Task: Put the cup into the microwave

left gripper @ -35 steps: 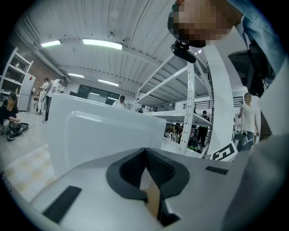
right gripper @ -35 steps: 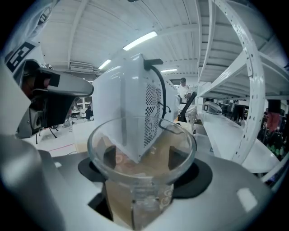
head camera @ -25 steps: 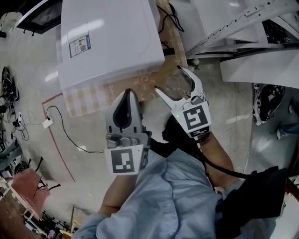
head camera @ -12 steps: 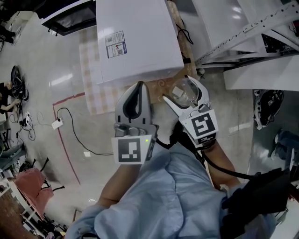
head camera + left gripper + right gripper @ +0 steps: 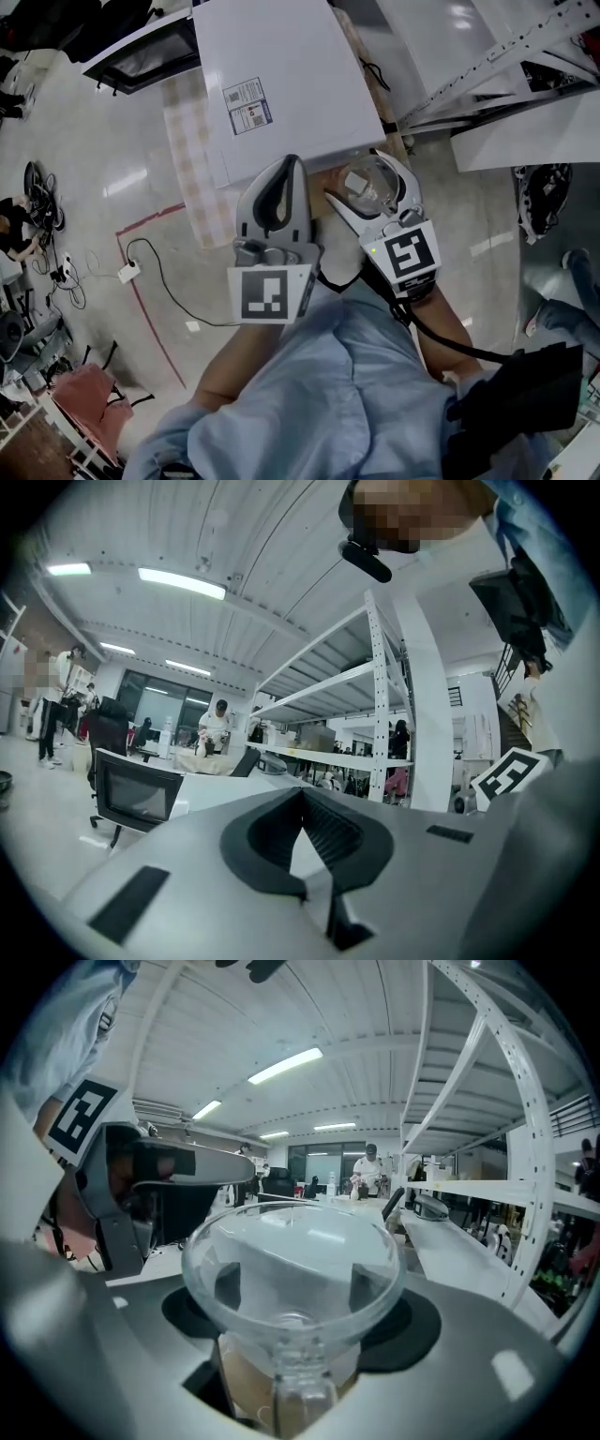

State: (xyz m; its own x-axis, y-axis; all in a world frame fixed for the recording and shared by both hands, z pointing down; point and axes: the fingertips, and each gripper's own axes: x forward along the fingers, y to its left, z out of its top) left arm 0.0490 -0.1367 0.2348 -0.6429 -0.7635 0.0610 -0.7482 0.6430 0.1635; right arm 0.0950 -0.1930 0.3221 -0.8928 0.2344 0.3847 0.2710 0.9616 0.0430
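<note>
Glass cup [image 5: 292,1260] clenched in right gripper [image 5: 298,1283]; left gripper [image 5: 302,791] closed, empty; only head view shows label [image 5: 248,103] atop microwave [image 5: 300,56].

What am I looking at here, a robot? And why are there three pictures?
There is no robot here. A person holds a hand-held gripper in each hand. The top-down picture comes from a camera on the person's head. The other two come from cameras riding on the grippers, each looking along its own jaws. Below stands a white microwave with its door open, on a table with a checked cloth. The right gripper is shut on a clear glass cup. The left gripper is shut and empty.
</note>
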